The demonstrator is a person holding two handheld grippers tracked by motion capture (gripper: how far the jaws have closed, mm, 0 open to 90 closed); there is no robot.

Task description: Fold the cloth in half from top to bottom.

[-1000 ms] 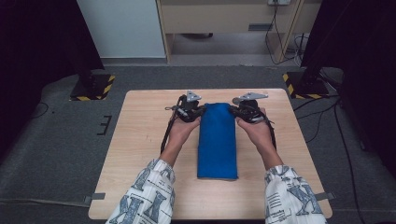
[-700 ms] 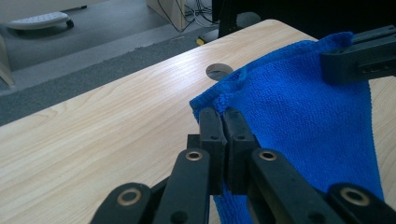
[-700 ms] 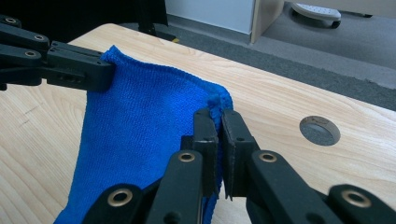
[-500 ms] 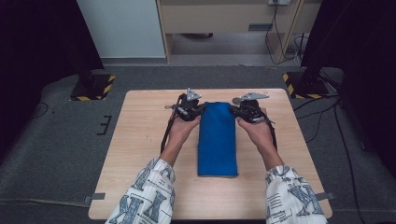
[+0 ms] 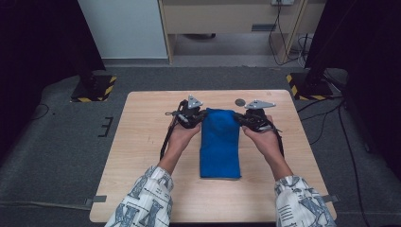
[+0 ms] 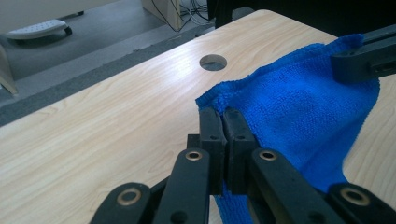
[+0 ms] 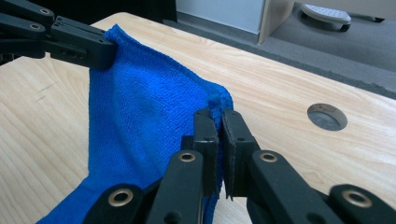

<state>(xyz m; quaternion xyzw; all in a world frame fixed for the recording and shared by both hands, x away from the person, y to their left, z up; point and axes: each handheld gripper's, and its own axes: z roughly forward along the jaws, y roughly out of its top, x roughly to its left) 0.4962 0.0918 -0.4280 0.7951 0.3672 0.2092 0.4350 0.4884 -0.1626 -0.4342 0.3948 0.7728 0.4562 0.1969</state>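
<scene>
Cloth: a blue towel folded into a long strip, lying lengthwise down the middle of the tabletop, its far end lifted a little off the wood.
Far corners: each far corner of the towel is pinched by one gripper; the near end lies flat toward the person.
Left gripper: fingers closed tight on the towel's far left corner, as the left gripper view shows, with the blue edge bunched between them.
Right gripper: fingers closed on the far right corner, a fold of cloth showing between them in the right gripper view.
Between the grippers: the towel's far edge is stretched from one to the other, sagging slightly.
Hands: left hand and right hand on either side of the strip, patterned sleeves at the near edge.
Tabletop: light wood, with a round cable hole just beyond the towel's far right corner.
Surroundings: grey carpet around the table.
</scene>
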